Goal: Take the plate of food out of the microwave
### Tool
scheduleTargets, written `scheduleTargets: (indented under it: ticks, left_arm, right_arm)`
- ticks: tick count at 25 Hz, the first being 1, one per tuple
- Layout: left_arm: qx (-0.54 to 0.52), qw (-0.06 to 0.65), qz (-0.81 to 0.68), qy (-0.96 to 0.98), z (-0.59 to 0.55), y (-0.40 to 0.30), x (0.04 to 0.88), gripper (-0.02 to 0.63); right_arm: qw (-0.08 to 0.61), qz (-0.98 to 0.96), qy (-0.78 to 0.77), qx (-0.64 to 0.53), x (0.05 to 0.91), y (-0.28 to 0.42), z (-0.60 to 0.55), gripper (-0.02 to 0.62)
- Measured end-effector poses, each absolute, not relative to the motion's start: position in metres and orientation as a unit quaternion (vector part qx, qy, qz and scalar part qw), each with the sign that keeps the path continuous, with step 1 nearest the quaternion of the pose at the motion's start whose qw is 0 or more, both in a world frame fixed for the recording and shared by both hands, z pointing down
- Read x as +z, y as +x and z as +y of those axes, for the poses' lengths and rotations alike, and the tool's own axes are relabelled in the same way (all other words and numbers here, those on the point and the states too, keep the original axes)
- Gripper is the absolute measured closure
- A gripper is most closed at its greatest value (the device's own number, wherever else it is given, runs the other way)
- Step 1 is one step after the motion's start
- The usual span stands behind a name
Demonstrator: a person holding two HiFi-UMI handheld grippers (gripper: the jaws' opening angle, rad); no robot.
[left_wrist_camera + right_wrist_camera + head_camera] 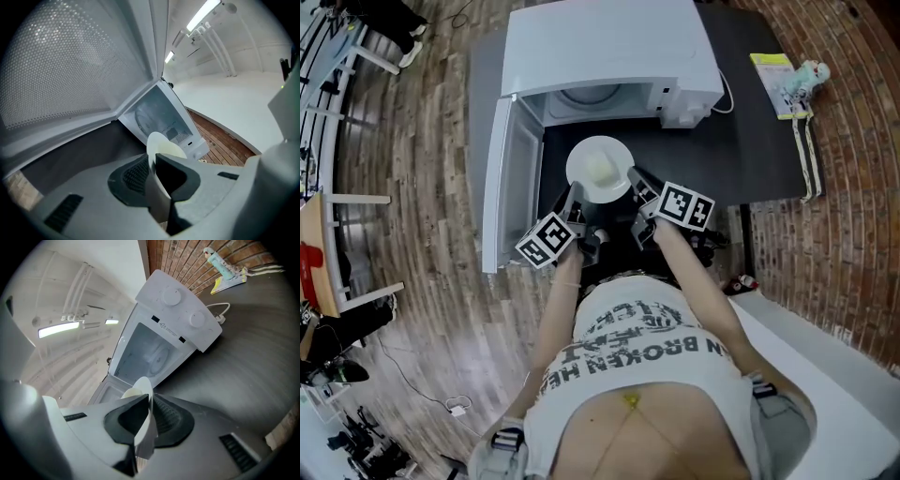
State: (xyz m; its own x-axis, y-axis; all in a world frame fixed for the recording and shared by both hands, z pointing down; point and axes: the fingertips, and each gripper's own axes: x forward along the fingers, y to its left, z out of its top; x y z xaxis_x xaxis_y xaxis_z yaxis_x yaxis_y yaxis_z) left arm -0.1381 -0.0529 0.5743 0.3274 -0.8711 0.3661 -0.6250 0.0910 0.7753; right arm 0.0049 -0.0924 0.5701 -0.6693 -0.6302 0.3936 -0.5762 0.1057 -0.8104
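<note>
The plate of food [598, 169] sits between both grippers, with the left gripper [573, 199] and right gripper [636, 180] each clamped on its rim, and the open microwave [609, 47] just beyond them.

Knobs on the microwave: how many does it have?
2, both on the microwave's front panel beside its open chamber: the upper knob and the lower knob under it.
</note>
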Motion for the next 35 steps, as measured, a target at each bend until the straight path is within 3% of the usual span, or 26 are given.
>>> scheduleTargets:
  ticks: [14, 35]
  left_arm:
    - [-0.101, 0.482, -0.532, 0.689, -0.037, -0.136, 0.585, 0.554]
    - [-0.134, 0.483, -0.57, 0.651, -0.029, -0.095, 0.573, 0.554]
  right_arm:
    - [0.059, 0.717, -0.44, -0.537, 0.584, 0.01, -0.062, 0.566]
    - [0.019, 0.742, -0.389, -0.545, 0.57, 0.048, -0.069, 0.566]
